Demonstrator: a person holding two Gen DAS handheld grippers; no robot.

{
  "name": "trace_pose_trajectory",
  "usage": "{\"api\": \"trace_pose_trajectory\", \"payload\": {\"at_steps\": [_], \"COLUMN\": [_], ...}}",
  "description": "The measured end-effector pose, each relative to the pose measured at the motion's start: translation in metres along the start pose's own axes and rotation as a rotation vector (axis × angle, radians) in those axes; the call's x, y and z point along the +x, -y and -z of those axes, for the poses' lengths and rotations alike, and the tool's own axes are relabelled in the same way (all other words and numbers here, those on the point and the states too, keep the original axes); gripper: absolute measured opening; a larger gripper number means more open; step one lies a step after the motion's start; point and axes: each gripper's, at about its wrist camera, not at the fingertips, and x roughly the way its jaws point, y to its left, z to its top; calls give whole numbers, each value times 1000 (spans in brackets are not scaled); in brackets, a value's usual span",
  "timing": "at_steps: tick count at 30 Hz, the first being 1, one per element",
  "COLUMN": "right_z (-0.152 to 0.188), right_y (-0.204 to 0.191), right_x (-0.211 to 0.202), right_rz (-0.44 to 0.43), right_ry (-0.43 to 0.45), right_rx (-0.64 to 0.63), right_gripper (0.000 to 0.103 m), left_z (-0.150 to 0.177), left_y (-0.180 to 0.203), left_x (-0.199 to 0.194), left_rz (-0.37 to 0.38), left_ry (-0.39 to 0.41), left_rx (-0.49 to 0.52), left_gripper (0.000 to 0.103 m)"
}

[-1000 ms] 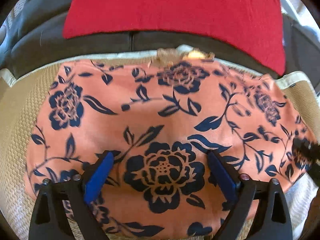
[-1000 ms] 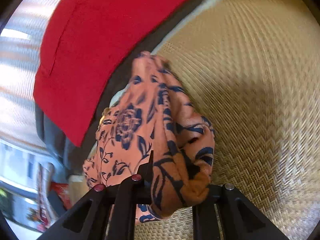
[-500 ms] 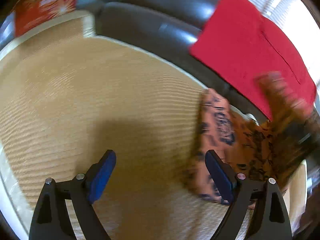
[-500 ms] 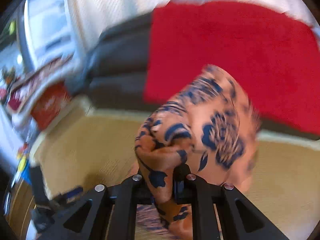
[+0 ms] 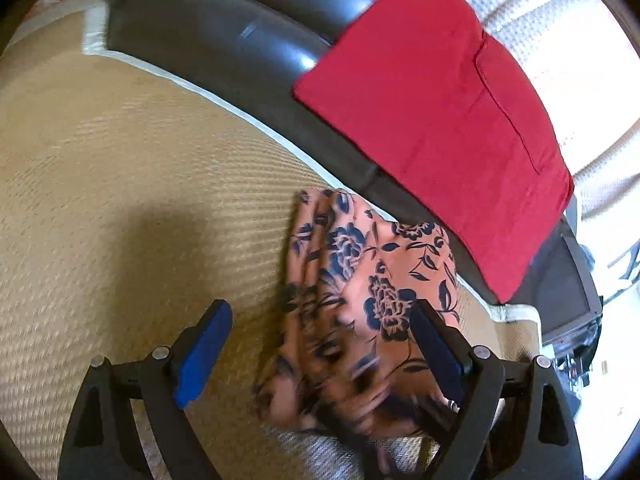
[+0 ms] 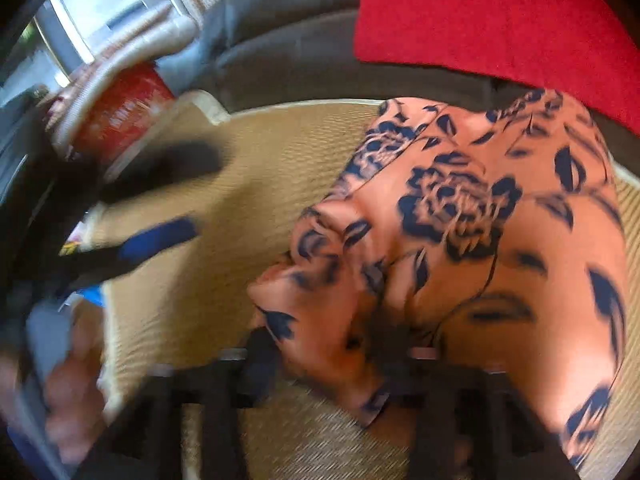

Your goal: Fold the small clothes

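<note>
garment [image 5: 360,292]: bunched up, lying on the mat [image 5: 120,200] near its far edge
sofa [image 5: 224,36]: sitting right behind the mat
cloth [image 5: 440,120]: draping over the sofa, behind the garment
left tongs [image 5: 320,344]: hanging over the mat, garment's left edge sitting between the jaws
right tongs [image 6: 332,360]: sitting at the garment's near edge, fabric lying between the jaws

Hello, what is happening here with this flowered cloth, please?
A person is folding a small orange floral garment on a woven mat, holding a gripping tool in each hand. The right tool has just been opening, with a bunched corner of the garment between its jaws. The left tool is open over the mat and holds nothing. A red cloth lies on the dark sofa behind.
</note>
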Motion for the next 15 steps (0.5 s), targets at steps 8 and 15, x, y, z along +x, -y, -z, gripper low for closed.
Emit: {"api": "trace_pose_trajectory", "payload": {"at_steps": [8, 15], "right_z": [61, 70], "right_y": [51, 89], "right_x": [-93, -115], "right_rz": [-65, -53], "right_ry": [177, 220], "right_rx": [181, 301], "right_gripper": [71, 71], "left_z": [-7, -2], "left_y": [24, 32], "left_x": [58, 94], "left_rz": [-102, -193], "left_ry": [-147, -258], "left_rx": [110, 152], "left_gripper": [88, 29]}}
